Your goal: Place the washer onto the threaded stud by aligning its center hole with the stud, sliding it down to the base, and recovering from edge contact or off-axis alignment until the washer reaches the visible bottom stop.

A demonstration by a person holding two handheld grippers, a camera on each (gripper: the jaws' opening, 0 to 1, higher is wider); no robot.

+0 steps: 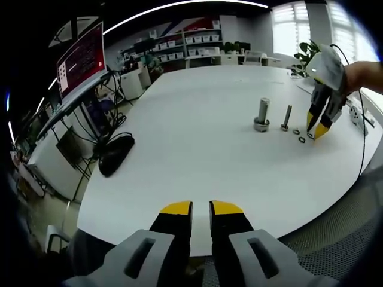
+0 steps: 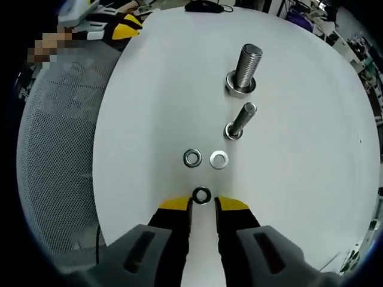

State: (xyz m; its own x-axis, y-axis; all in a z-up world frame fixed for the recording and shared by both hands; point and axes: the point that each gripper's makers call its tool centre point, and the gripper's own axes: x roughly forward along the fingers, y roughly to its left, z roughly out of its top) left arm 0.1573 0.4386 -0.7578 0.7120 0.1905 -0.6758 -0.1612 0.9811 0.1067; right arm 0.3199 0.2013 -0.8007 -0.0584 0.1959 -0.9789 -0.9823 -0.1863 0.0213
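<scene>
On the big white table [image 2: 149,89] stand two bolts, both upright (threads pointing up): a fat bolt [image 2: 245,69] and a thin bolt [image 2: 239,121]. Three washers lie flat near them. The dark washer [image 2: 201,194] sits right at the tips of the right gripper [image 2: 202,204], whose jaws are a little apart and hold nothing. The other two washers [image 2: 192,158] lie between it and the thin bolt. The left gripper [image 1: 201,207] is far off, also holding nothing.

Open white table [image 2: 137,107] around both upright studs; large stud [image 2: 245,69] stands just behind small stud [image 2: 239,122]. Three washers [image 2: 191,158] lie before them, tabletop otherwise unobstructed
</scene>
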